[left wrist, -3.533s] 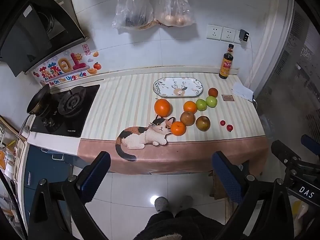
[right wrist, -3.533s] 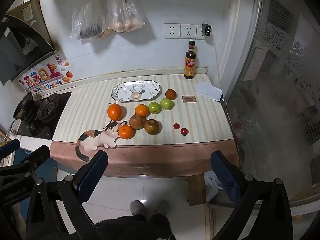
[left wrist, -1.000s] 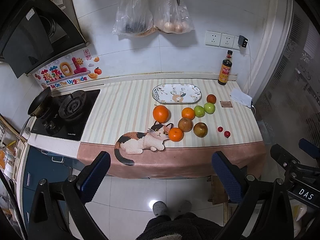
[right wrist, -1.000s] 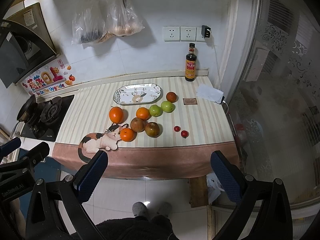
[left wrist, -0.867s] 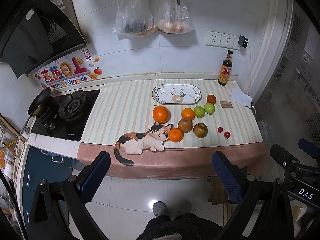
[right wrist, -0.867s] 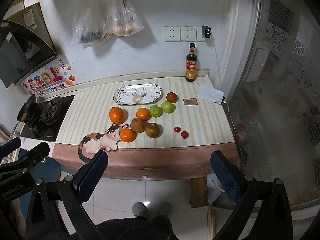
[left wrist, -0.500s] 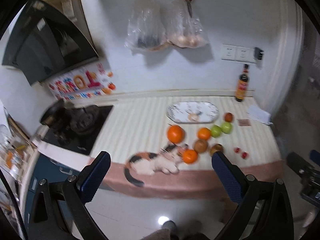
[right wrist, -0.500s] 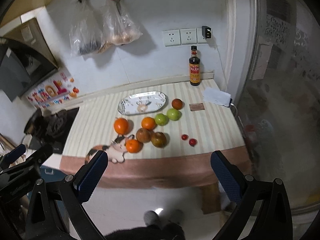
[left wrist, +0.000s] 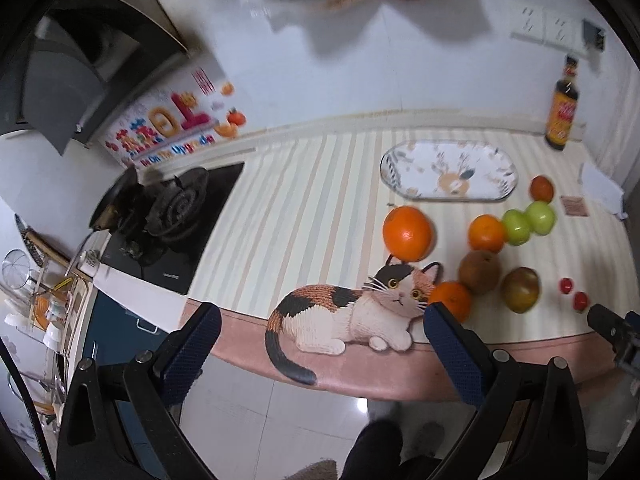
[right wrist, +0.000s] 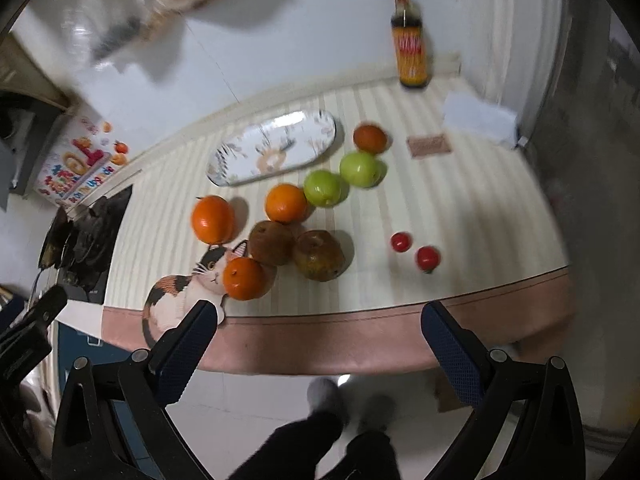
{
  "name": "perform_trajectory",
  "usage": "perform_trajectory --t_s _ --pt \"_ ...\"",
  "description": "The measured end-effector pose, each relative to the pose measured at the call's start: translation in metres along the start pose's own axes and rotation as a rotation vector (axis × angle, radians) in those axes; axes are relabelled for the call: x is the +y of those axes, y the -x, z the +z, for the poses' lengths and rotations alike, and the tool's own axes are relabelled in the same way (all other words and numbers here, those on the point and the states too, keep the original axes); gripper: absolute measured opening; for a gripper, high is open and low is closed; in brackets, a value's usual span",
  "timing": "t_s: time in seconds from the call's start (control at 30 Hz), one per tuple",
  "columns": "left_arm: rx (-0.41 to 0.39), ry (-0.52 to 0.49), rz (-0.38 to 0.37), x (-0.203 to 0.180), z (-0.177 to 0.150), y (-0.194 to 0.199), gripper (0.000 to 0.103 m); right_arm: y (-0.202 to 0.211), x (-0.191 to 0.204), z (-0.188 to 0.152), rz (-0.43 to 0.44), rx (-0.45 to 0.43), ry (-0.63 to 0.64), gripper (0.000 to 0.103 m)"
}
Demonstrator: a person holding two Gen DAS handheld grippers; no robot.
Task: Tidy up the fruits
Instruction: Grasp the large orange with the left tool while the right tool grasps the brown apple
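Note:
Fruit lies loose on the striped counter: a big orange (left wrist: 407, 233) (right wrist: 213, 218), two smaller oranges (left wrist: 486, 233) (right wrist: 245, 278), two green apples (left wrist: 529, 222) (right wrist: 325, 188), two brown pears (left wrist: 479, 273) (right wrist: 318, 255), a reddish fruit (left wrist: 541, 188) (right wrist: 369, 138) and two small red tomatoes (left wrist: 573, 293) (right wrist: 414, 249). An empty oval patterned plate (left wrist: 448, 170) (right wrist: 276, 152) sits behind them. My left gripper (left wrist: 320, 344) and right gripper (right wrist: 320, 340) are open and empty, in front of the counter's edge.
A gas stove (left wrist: 172, 216) with a dark pan is at the counter's left. A sauce bottle (left wrist: 562, 114) (right wrist: 411, 54) stands at the back right, near white paper (right wrist: 478, 118) and a small card (right wrist: 429, 145). Plastic bags hang on the wall. Tiled floor lies below.
Both grippers have moved forward toward the counter; the fruit now looks much larger and closer. Both stay open and empty. No fruit has moved.

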State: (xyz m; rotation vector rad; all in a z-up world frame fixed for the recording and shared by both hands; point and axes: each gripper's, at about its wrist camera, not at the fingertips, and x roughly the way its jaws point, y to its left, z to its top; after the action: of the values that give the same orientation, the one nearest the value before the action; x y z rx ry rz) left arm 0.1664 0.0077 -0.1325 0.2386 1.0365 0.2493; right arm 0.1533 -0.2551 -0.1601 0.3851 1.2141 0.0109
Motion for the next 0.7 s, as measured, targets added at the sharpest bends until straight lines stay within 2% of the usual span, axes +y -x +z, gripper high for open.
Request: perform_trajectory --t_s 0.13,0.33,0.5,0.7 --pt "0.088 -0.031 -0.058 -0.004 0.028 -0.056 0.103 -0.063 -0.002 0.019 -0.022 0.085 -0.046 0.103" --pt "0.285 -0.077 -0.274 -0.016 0.079 -0.148 0.103 -0.147 -0.003 0.033 -0.055 0.226 -0.152 0.102" --pt "0.402 -0.107 -0.402 -0.037 0.108 -0.202 0.103 -0.173 -0.006 0.035 -0.054 0.271 -0.259 0.1" --pt "0.542 -0.212 -0.478 -0.071 0.113 -0.248 0.103 -0.189 -0.01 0.035 -0.039 0.308 -0.351 0.096"
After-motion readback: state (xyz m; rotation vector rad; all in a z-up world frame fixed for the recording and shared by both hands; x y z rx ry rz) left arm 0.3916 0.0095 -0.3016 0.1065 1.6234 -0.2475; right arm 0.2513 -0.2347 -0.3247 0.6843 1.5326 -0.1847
